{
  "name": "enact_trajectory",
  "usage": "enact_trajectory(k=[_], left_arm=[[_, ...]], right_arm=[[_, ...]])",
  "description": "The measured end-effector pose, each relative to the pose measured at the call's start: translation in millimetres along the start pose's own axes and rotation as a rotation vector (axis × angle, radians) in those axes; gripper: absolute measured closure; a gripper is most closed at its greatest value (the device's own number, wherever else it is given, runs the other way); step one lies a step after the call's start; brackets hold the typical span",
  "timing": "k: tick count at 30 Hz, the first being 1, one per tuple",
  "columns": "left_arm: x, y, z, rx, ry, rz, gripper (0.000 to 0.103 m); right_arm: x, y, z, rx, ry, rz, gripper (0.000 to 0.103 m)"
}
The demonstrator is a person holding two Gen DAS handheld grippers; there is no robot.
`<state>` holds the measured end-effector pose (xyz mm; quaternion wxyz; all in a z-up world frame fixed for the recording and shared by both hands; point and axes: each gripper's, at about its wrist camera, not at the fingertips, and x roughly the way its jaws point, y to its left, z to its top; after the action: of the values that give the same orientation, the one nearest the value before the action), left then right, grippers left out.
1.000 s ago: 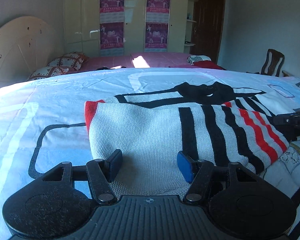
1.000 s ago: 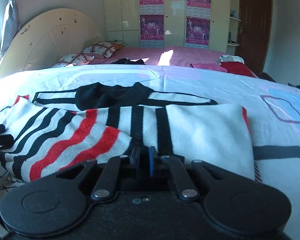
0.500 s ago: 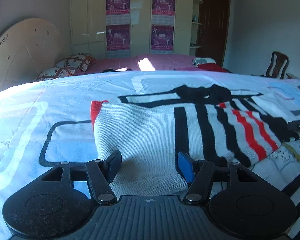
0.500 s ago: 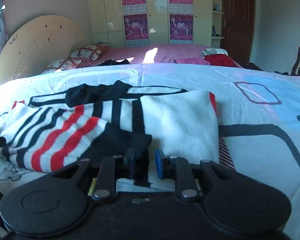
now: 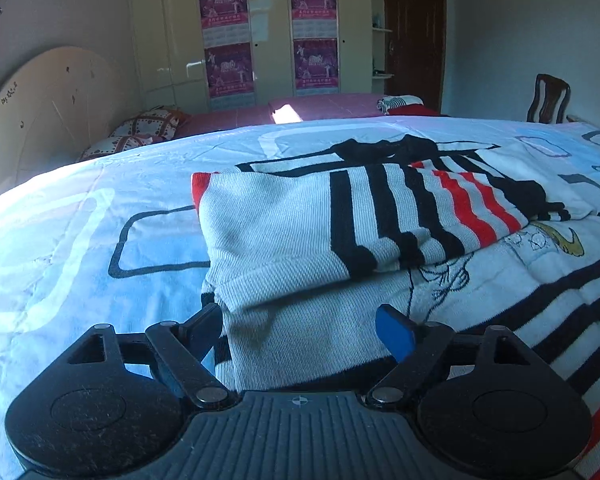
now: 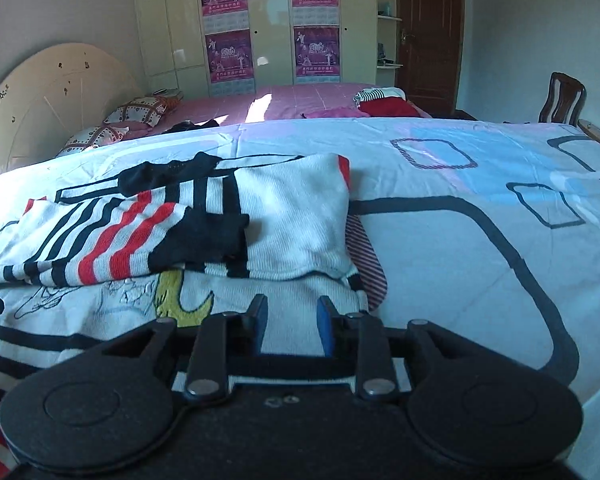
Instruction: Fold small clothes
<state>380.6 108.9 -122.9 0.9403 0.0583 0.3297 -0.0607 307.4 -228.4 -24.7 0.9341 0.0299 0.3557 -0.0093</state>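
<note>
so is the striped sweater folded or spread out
Folded: the striped sweater has its upper part and a sleeve doubled over its lower body on the bed.

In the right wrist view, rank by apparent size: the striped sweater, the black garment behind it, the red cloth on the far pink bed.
1. striped sweater, clearly largest.
2. black garment.
3. red cloth, smallest as seen, though it lies farthest away, so its true size against the black garment is unsure.
</note>
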Motion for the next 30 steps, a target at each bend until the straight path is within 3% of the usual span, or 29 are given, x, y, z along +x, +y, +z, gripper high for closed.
enact_trajectory(k=[3,6,12,18,20,22,26,28,30], left_arm=[[-16.2,-1.0,-14.0,-0.014,0.016,0.004,0.020],[-31.7,-1.4,-29.9,-0.036,0.051,0.005,0.020],[-72.7,5.6,-68.1,-0.216,0.095,-0.027,0.020],[-120.2,1.7,-103.1,-0.345,0.109,-0.165,0.022],[-134.4,1.3,-115.9,-0.412,0.114,-0.216,0.028],[-145.9,2.3,-132.2,-0.502,0.118,-0.279,0.041],[-157.0,6.0,-158.1,-0.663,0.089,-0.382,0.045],[-153.6,3.5,-171.5,-0.752,0.073,-0.479,0.046],[-151.9,-0.6,-180.4,-0.798,0.058,-0.498,0.048]], right_arm=[[-8.6,-0.3,-9.6,0.021,0.018,0.021,0.071],[-17.6,-2.7,-19.7,0.018,0.029,0.037,0.060],[-38.5,-21.5,-46.8,0.037,0.077,0.090,0.057],[-80.4,-59.5,-95.8,0.129,0.126,0.196,0.056],[-92.7,-74.2,-113.7,0.194,0.153,0.248,0.056],[-106.3,-84.8,-128.6,0.247,0.160,0.317,0.056],[-123.3,-95.3,-149.5,0.348,0.179,0.410,0.056],[-128.5,-98.3,-156.5,0.403,0.189,0.461,0.056],[-129.5,-100.1,-163.0,0.459,0.208,0.518,0.057]])
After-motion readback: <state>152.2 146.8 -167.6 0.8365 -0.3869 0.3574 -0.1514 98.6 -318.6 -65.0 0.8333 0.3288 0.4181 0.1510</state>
